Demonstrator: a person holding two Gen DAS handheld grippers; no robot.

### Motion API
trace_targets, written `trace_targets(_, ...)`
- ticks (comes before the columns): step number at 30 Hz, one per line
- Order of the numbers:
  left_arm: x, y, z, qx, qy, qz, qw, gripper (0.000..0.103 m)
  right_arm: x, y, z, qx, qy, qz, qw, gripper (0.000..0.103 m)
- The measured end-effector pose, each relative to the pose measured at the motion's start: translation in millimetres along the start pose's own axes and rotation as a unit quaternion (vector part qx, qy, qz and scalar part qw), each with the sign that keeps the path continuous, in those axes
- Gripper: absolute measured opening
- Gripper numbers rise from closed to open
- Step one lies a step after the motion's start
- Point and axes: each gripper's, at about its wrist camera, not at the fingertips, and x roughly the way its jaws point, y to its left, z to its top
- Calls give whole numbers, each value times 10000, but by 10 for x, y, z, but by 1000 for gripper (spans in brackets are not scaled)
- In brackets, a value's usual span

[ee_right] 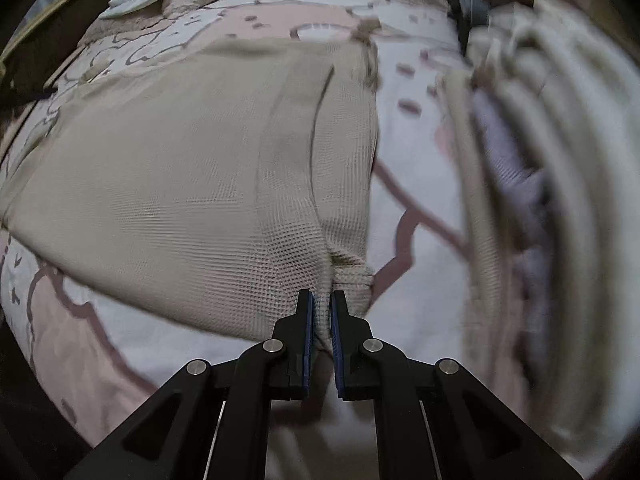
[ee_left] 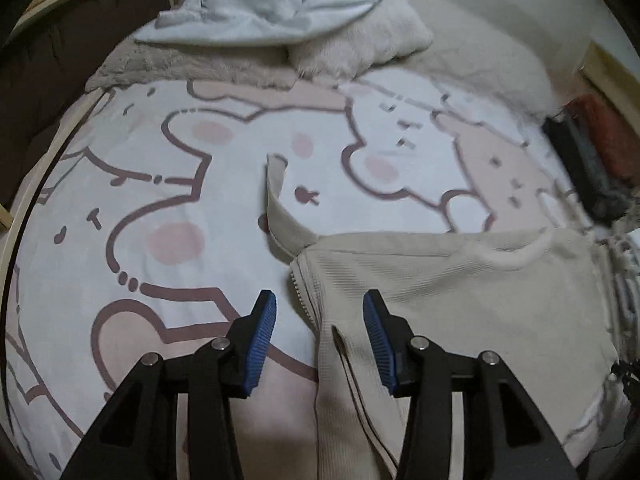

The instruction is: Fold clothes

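Note:
A beige waffle-knit garment [ee_left: 448,280] with a zipper edge lies on the bed; it also shows in the right wrist view [ee_right: 192,168]. A beige strap or sleeve end [ee_left: 278,208] trails from it toward the far side. My left gripper [ee_left: 319,300] is open, its jaws astride the garment's zipper corner, just above the cloth. My right gripper [ee_right: 322,300] is shut on a bunched edge of the garment and lifts that fold slightly.
The bedsheet [ee_left: 160,208] has a pink and white cartoon print. A white cloth pile [ee_left: 276,0] and a fluffy pillow [ee_left: 372,40] lie at the far end. A stack of clothes [ee_right: 532,184] sits at the right, with dark and red items [ee_left: 592,160] beyond.

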Motion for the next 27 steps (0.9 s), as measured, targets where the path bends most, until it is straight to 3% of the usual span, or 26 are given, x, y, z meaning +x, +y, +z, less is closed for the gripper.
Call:
trace_targets(3, -116, -25, -98, 185, 35, -191, 9996, 49, -439, -38, 113, 14, -400, -217, 9990, 13)
trace_targets(4, -105, -69, -152, 288, 125, -265, 9992, 55, -565, -55, 169, 40, -524, -380, 9979, 33)
trace_targets(5, -83, -119, -190, 380, 171, -284, 9987, 58, -694, -74, 235, 63, -680, -579, 9960, 83)
trace_targets(6, -40, -187, -214, 479, 197, -279, 9983, 58, -816, -93, 305, 66, -904, -799, 9927, 101)
trace_targets(7, 4, -257, -237, 579, 222, -272, 9977, 58, -912, -105, 358, 15, -1131, -885, 9896, 103)
trace_targets(10, 168, -506, -236, 1021, 243, -181, 9943, 58, -991, -49, 763, -309, -1418, -764, 9864, 103)
trace_targets(12, 310, -681, -184, 1275, 276, -138, 9914, 58, -865, 51, 1106, -579, -1513, -676, 9845, 97)
trace_targets(14, 475, -882, -101, 1526, 357, -135, 9875, 58, -636, 159, 1445, -822, -1427, -507, 9850, 69)
trace_targets(17, 683, -1108, -12, 1921, 481, -38, 9802, 58, -109, 289, 1871, -1039, -1031, -142, 9891, 52)
trace_targets(21, 963, -1389, 89, 2429, 655, 121, 9678, 58, 474, 498, 2171, -1382, -567, 3, 9888, 50)
trace_targets(24, 1166, -1506, 74, 2777, 743, 476, 9566, 63, 847, 622, 2326, -1550, -227, 82, 9876, 50)
trace_targets(25, 1182, -1516, 76, 2833, 656, 546, 9552, 70, 969, 653, 2365, -1577, -101, 97, 9874, 50)
trace_targets(27, 1200, -1504, 92, 2805, 590, 552, 9565, 72, 1166, 680, 2375, -1606, 164, 92, 9868, 50)
